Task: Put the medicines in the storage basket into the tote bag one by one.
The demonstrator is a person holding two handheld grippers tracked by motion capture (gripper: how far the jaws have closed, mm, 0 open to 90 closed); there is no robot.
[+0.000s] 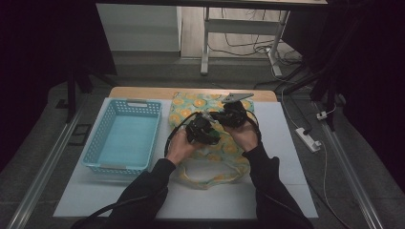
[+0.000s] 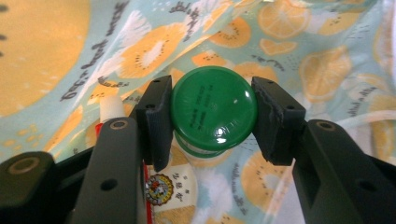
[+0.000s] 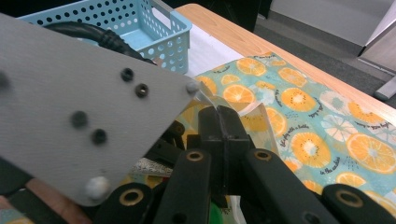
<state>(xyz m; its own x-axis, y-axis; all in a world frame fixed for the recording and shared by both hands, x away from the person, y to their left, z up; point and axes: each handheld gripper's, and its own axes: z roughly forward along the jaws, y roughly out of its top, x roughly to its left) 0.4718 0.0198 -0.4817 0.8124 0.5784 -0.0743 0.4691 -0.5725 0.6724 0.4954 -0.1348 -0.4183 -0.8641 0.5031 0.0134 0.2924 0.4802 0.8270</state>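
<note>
Squeezing the green bottle cap [image 2: 213, 109] tight, the left gripper [image 2: 212, 116] lifts the bottle from the fruit-print bag [image 1: 191, 107] while the right gripper [image 3: 219, 128], pinched together on the clear plastic [image 3: 208, 99], holds it open.

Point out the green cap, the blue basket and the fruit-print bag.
green cap [image 2: 213, 108]: left gripper view, centre of its glossy top, between the jaws.
blue basket [image 1: 93, 152]: high view, its left wall.
fruit-print bag [image 3: 322, 116]: right gripper view, flat printed cloth right of the jaws.
</note>
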